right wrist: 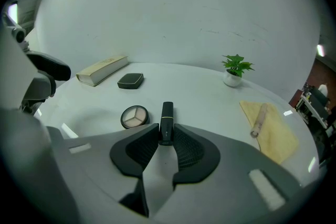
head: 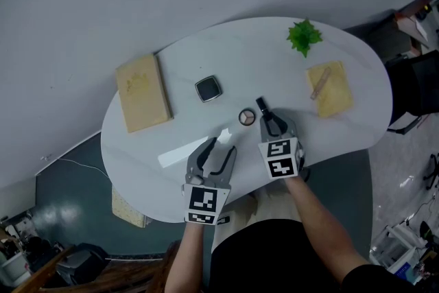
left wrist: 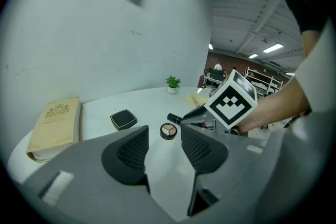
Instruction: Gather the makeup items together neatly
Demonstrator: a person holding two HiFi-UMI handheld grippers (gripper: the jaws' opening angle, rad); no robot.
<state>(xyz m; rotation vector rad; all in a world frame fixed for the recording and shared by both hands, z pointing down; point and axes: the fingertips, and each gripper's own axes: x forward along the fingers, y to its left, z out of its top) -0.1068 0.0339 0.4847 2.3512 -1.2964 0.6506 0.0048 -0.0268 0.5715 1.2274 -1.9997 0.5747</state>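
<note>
Right gripper view: right gripper (right wrist: pixel 166 139) clamps a slim black, seemingly gold-banded lipstick (right wrist: pixel 167 113); left gripper (left wrist: pixel 164 145) gapes empty

Looks steeply down from the head, well above the whole white counter (head: pixel 240 58), and rides low and close behind the jaws of the left gripper (left wrist: pixel 164 136) and right gripper (right wrist: pixel 166 136), facing across toward the wall (right wrist: pixel 168 18), all three sharing the round palette (right wrist: pixel 135 116), black tube (right wrist: pixel 167 113) and square compact (right wrist: pixel 130 80).
</note>
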